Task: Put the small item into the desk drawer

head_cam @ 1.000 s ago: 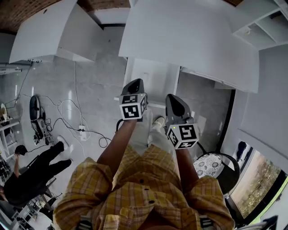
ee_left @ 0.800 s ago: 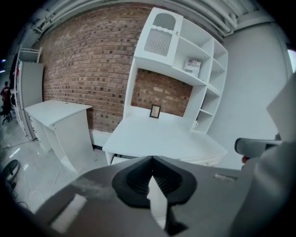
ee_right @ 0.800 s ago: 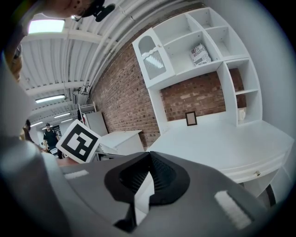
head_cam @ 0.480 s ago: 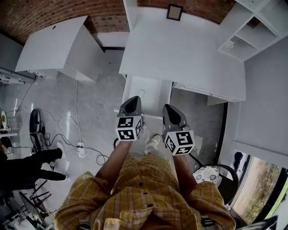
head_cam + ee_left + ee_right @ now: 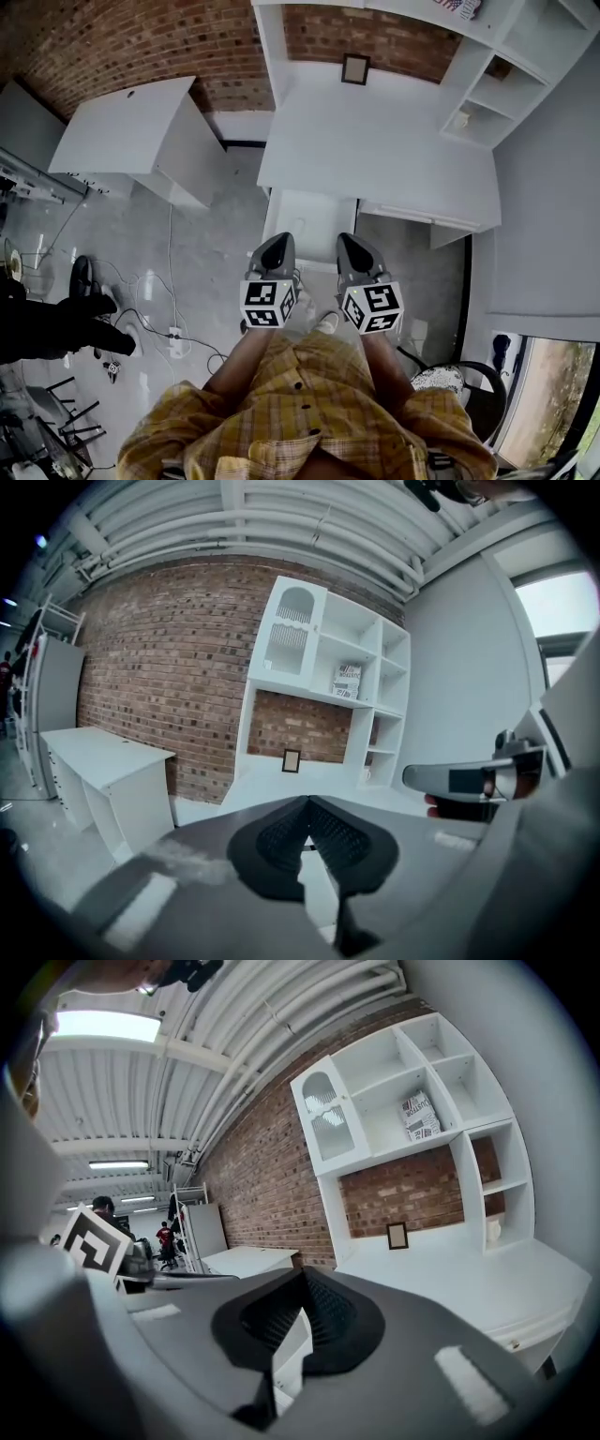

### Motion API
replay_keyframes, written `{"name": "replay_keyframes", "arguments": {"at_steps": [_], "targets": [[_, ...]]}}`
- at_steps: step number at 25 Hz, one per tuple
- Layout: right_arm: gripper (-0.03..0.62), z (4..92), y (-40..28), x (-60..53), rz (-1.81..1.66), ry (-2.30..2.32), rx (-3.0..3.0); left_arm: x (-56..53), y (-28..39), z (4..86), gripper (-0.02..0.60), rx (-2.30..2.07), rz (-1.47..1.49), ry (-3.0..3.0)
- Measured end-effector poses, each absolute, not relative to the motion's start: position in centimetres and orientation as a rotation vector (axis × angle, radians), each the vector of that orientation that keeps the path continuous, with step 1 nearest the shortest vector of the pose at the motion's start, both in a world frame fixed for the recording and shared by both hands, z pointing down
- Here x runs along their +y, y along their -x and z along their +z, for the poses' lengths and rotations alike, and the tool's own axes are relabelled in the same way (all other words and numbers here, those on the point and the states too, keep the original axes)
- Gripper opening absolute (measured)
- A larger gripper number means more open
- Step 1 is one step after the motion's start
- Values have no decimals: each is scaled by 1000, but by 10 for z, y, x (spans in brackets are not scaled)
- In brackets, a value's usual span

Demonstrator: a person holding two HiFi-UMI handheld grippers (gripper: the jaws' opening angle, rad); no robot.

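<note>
Gaping drawer (image 5: 317, 204) below left tool (image 5: 279, 241)

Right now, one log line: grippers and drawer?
left gripper: shut, empty | right gripper: shut, empty | drawer: open, ahead of both grippers | desk: picture frame on top

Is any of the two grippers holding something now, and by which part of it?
Nothing is held. The left gripper and the right gripper both have their jaws closed together, with nothing between them.

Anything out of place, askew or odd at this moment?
Nothing damaged or spilled. The desk drawer stands pulled open, while the left gripper and right gripper are both shut and empty. Loose cables sprawl on the floor at left.
</note>
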State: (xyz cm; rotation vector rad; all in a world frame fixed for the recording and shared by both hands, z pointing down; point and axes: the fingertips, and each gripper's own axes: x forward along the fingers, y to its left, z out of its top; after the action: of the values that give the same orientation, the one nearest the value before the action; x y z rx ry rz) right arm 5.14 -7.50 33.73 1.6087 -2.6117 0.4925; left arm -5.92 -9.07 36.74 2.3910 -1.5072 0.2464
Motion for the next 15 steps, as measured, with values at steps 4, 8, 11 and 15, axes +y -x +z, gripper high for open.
{"name": "replay_keyframes", "arguments": {"at_steps": [4,8,11,15], "targets": [[-10,319,-48,-67,465,-1615,-2637,-80,62,345,5,-1520,210,-2430],[-9,307,-48,-58,443,-1621,-2645,-70,59,327,5,-1528,177,-2470],[-9,300,-46,-51,427,-1628,-2654,-61,59,319,5,-1529,168,-2486],[-9,291,-50,-44,409,-1651,-2664,-55,56,308,5,-1533,130,-2503]]}}
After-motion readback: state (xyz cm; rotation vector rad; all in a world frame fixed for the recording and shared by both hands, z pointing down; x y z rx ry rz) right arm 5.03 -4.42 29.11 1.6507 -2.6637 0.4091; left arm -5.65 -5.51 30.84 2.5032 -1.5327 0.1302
